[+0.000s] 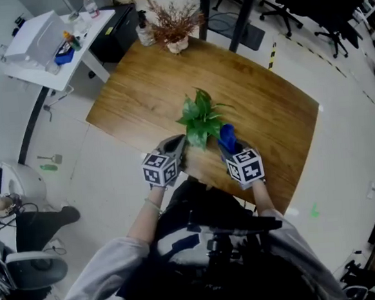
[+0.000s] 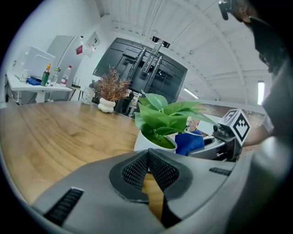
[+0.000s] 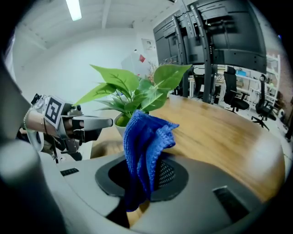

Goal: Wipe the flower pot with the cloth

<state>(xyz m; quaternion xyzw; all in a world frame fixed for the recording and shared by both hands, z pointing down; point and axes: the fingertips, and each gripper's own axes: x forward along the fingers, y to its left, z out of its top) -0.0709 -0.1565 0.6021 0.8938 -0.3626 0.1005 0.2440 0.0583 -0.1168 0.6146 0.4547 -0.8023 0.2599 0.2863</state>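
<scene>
A green leafy plant (image 1: 201, 116) stands in a white flower pot (image 2: 149, 141) near the front of the wooden table (image 1: 261, 101). My right gripper (image 1: 226, 144) is just right of the plant, shut on a blue cloth (image 3: 144, 141) that sticks up out of its jaws. The cloth (image 2: 188, 141) hangs close beside the pot's right side; I cannot tell whether it touches. My left gripper (image 1: 178, 145) is just left of the plant, its pads (image 2: 137, 171) shut together on nothing. In the head view the leaves hide the pot.
A dried plant in a white vase (image 1: 174, 25) and a small bottle (image 1: 143, 32) stand at the table's far edge. A white side table (image 1: 50, 44) with bottles is at the far left. Office chairs (image 1: 280, 9) lie beyond. The table's near edge (image 1: 209, 180) is under my hands.
</scene>
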